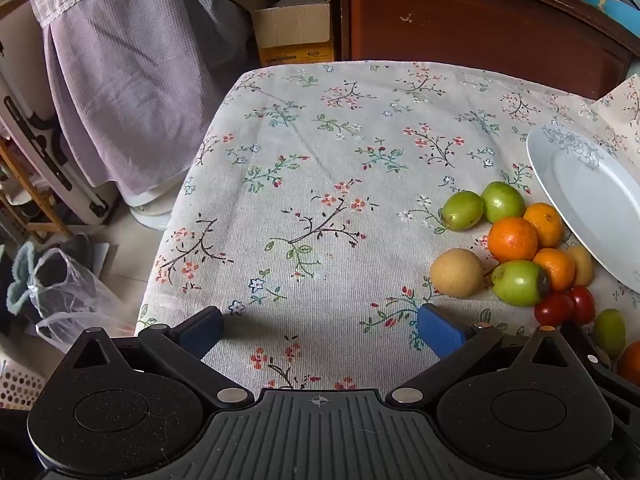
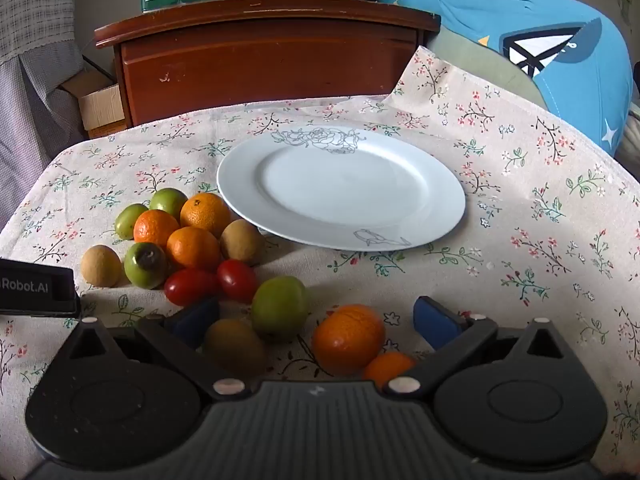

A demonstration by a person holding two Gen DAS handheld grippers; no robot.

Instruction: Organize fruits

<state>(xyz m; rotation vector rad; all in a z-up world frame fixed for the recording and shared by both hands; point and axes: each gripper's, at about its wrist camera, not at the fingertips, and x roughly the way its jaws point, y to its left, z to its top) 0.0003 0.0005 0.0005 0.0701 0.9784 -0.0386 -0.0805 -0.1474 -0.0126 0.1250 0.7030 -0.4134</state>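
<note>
A white plate with a grey line-drawn rose on its rim sits on the surface, which is covered by a floral cloth; nothing lies in the plate. Its near left rim seems to rest on the fruit heap. Just left of the plate lies that heap: three oranges packed together, two small green fruits on the far side of them, a green fruit with a dark blossom end, a tan round fruit touching the plate's edge, another tan fruit at the heap's outer left, and two glossy red cherry tomatoes nearest the camera.

The right claw is spread wide, its blue pads apart, gripping nothing. Between its fingers, nearer than the plate, lie a green fruit, a brownish fruit, a large orange and a smaller orange partly hidden by the claw body.

The left claw is likewise spread apart and empty, over bare cloth left of the heap.
</note>
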